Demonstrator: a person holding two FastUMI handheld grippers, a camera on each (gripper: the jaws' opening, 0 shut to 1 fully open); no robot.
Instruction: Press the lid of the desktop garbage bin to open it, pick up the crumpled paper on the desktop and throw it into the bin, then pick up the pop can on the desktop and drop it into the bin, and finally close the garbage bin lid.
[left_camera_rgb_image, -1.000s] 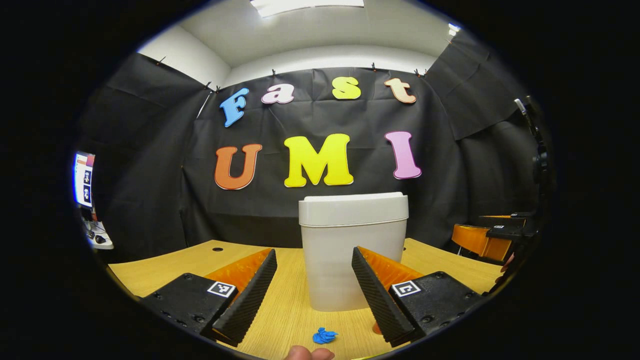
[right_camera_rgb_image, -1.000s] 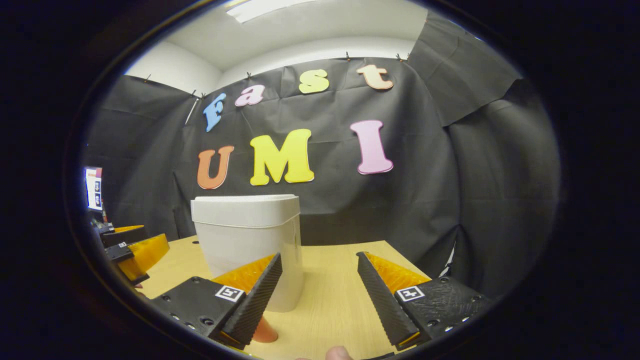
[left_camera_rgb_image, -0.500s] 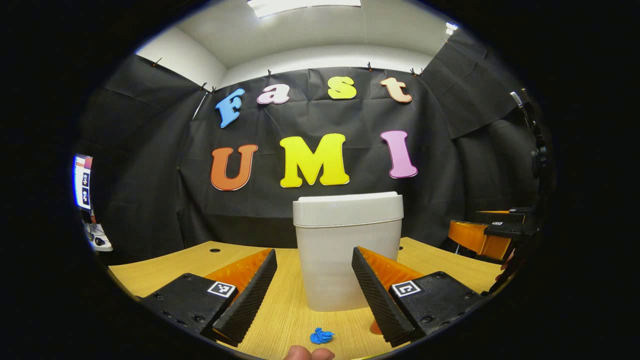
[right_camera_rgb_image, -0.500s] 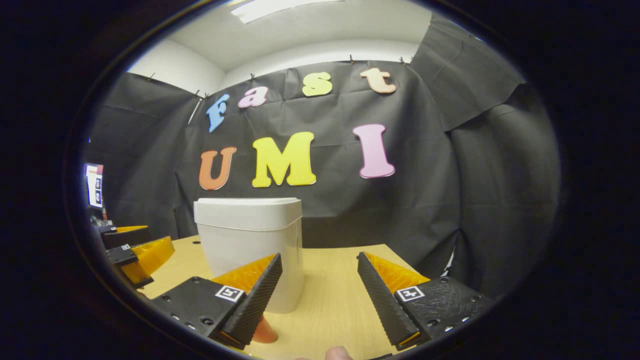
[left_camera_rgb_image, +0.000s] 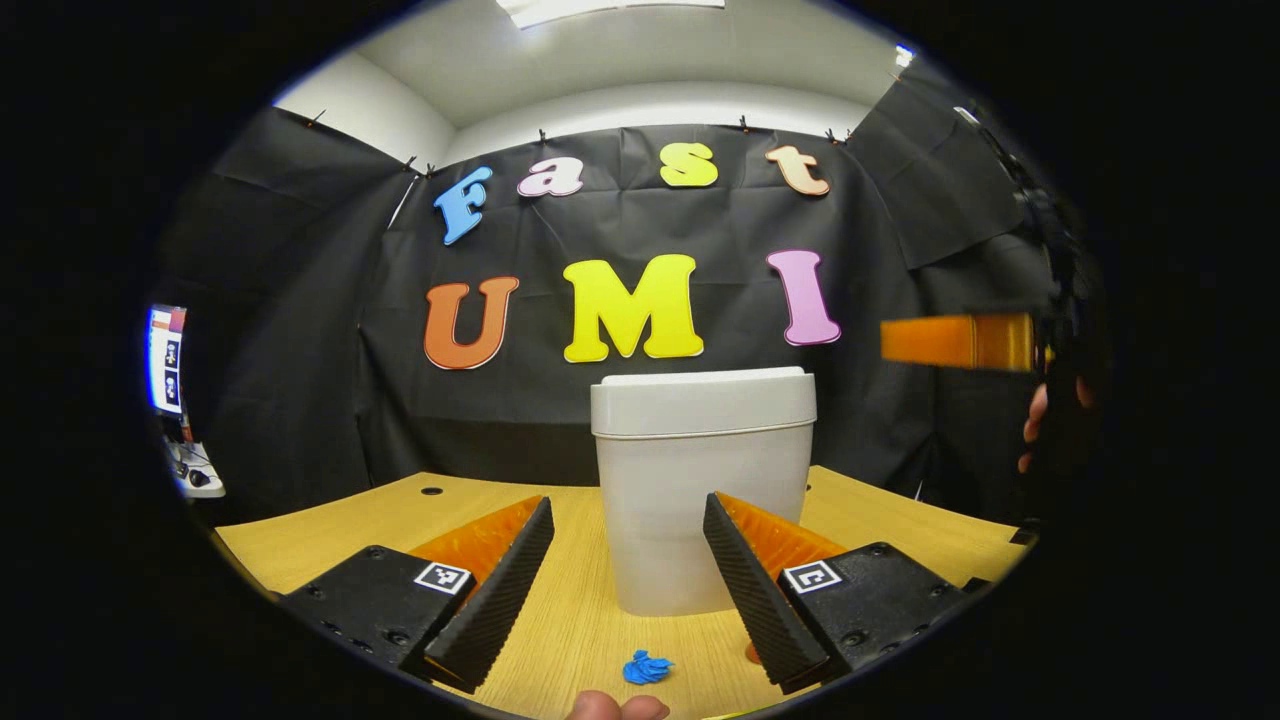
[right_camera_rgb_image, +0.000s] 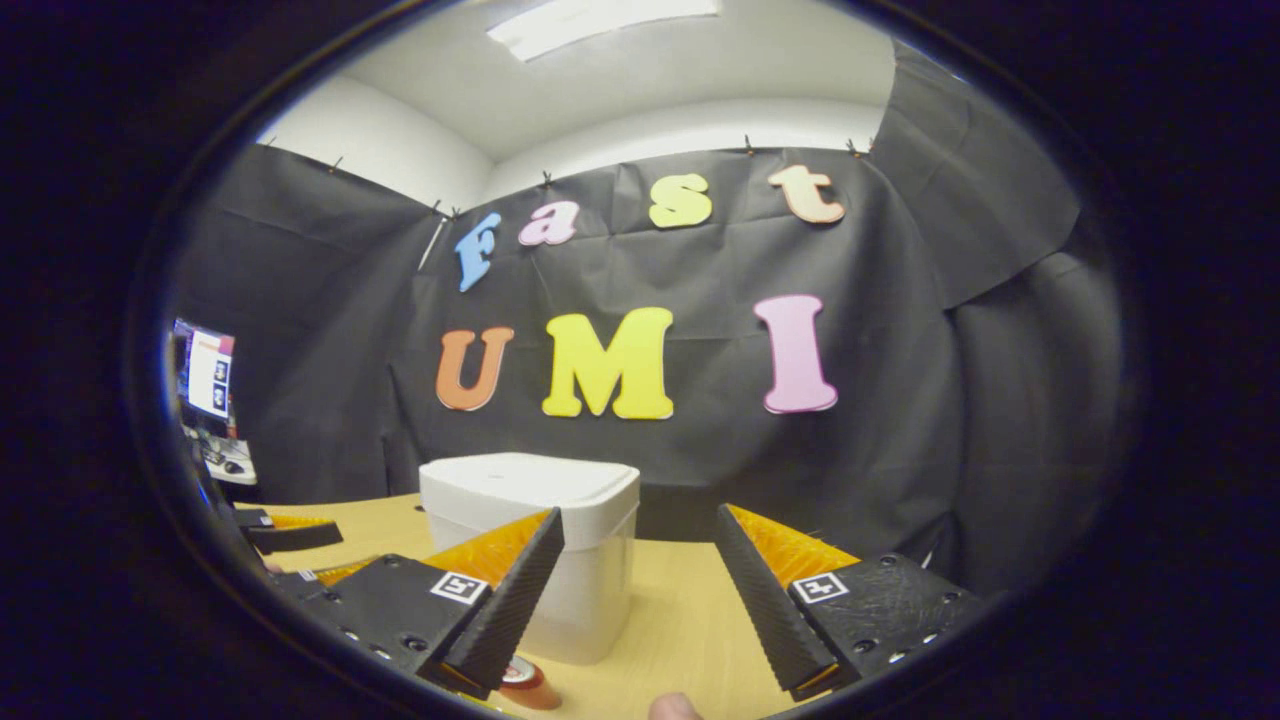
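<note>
The left gripper (left_camera_rgb_image: 628, 590) hovers low over the light wooden desktop (left_camera_rgb_image: 330, 530) with its two fingers spread wide and nothing between them. Straight ahead of it, framed by the gap, stands the one white plastic garbage bin with a closed flat lid (left_camera_rgb_image: 702, 490). On the desktop just in front of the bin, between that gripper's fingers, lies a single small crumpled ball of blue paper (left_camera_rgb_image: 647, 667). Beside the bin's base, behind the right-hand finger, a sliver of an orange-red pop can (left_camera_rgb_image: 750, 653) peeks out; most of it is hidden.

The right gripper (right_camera_rgb_image: 640, 600) is held higher, looking down onto the bin's lid (right_camera_rgb_image: 530, 480), and its fingers are likewise spread wide, grasping and touching nothing. The can (right_camera_rgb_image: 527, 682) stands on the desktop close to the bin's front, partly covered by this gripper's left-hand finger. From the left gripper view the right gripper (left_camera_rgb_image: 955, 341) appears above and to the right of the bin, with part of the hand (left_camera_rgb_image: 1040, 425) holding it. There are two grippers, one bin, one paper ball, one can.
</note>
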